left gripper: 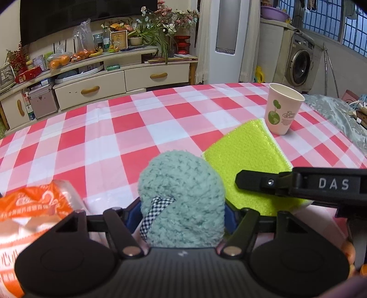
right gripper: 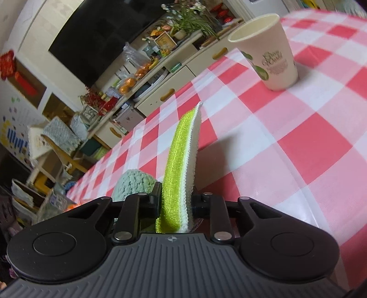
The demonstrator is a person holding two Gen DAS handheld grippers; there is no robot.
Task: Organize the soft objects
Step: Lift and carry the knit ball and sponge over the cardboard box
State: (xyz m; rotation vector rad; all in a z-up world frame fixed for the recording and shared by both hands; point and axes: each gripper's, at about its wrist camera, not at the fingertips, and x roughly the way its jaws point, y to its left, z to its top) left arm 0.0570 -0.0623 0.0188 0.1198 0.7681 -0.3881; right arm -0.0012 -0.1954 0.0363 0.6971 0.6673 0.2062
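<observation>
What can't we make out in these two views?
- Left gripper fingertips: left wrist view, hidden behind the teal plush.
- Orange packet: left view, cut by the left edge, print blurred.
- Sponge: right wrist view, edge-on between the right gripper fingers; faces hidden.
- Cup inside: right view, only the rim shows.
- Plush in right view: mostly behind the gripper.

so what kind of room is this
Most likely a lived-in home living room: a big television above a cluttered cabinet, a washing machine off to the side, and a checked tablecloth on the table.
</observation>
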